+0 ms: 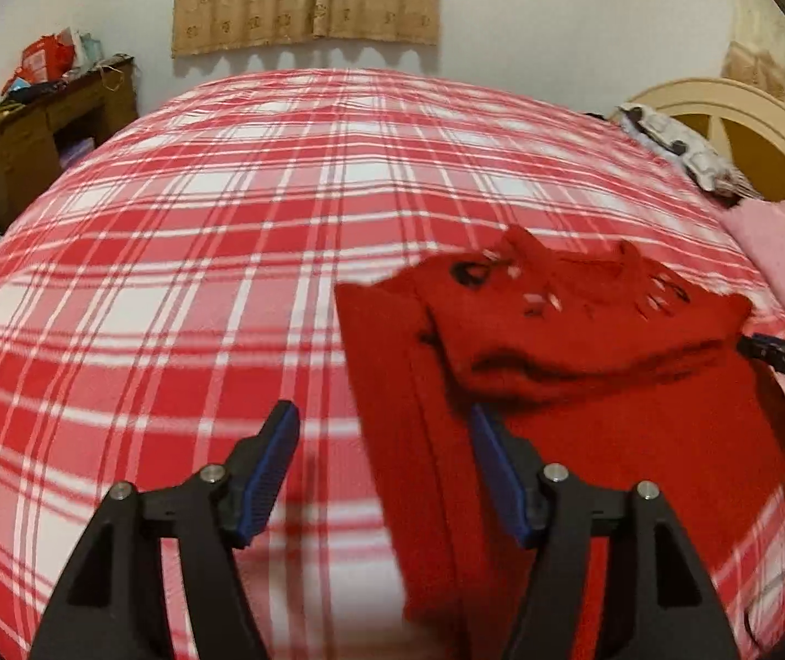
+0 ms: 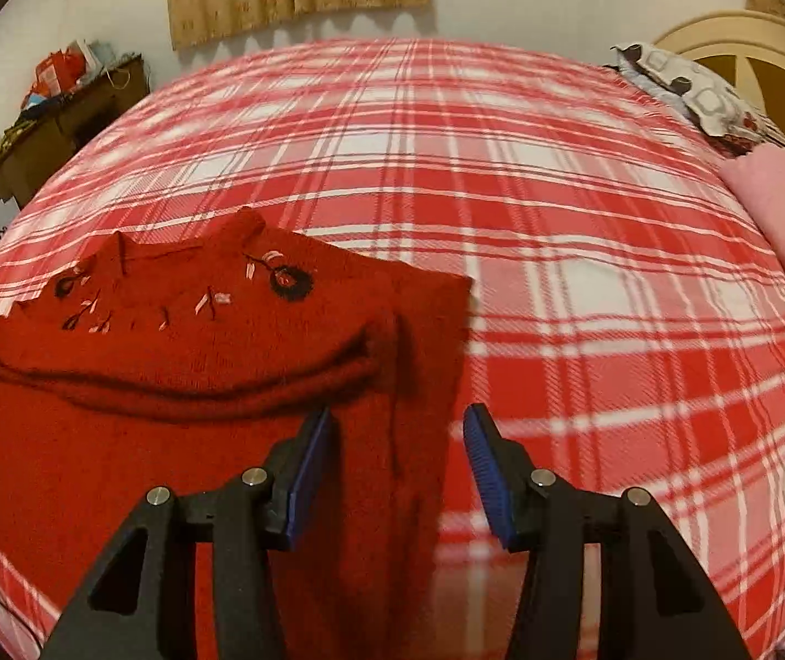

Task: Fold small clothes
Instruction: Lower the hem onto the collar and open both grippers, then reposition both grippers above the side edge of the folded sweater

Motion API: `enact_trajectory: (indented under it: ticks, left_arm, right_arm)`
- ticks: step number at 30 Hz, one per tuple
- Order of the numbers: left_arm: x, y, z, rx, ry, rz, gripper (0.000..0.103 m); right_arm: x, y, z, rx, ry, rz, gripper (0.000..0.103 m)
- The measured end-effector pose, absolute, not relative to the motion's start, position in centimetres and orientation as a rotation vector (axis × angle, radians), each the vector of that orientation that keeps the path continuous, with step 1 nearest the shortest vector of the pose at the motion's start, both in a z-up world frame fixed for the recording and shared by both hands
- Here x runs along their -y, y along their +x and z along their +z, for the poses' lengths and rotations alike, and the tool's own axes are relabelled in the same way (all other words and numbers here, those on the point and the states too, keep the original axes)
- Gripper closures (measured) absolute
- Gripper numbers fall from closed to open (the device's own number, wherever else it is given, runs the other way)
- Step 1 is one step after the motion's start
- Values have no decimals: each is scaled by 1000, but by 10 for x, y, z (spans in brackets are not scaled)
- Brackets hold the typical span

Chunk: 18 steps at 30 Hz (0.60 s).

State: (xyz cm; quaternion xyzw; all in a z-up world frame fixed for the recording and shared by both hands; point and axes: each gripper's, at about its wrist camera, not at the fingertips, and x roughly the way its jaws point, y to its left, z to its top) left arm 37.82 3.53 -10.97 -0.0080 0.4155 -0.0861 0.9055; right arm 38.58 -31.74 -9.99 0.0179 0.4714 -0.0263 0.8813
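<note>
Plaid bed [image 1: 199, 231] ahead of both tools. Red sweater [image 2: 183, 330] flat on it, top part doubled down over body, one fold done, more left. Left tool [image 1: 384, 465] wide, straddling sweater's left edge, gripping nothing. Right tool [image 2: 398, 467] part-open over right edge, empty.

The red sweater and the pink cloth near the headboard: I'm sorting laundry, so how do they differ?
The red sweater is deep red with stitched flowers near the collar; the pink cloth is pale and plain. The sweater lies between the open grippers, its top folded over; the pink cloth sits off at the bed's edge. Both rest on the plaid bedspread.
</note>
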Motion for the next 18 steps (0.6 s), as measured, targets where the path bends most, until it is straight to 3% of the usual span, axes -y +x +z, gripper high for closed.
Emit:
enact_trajectory:
  ticks: [8,18]
  left_arm:
    - [-59,413,-102,-840,-135,-24,35]
    - [-60,381,-106,-851,-75,-7,32]
  right_arm:
    - [332,414,-65,-839,131,-124,52]
    - [319,394,-80,-885,101,-52,52]
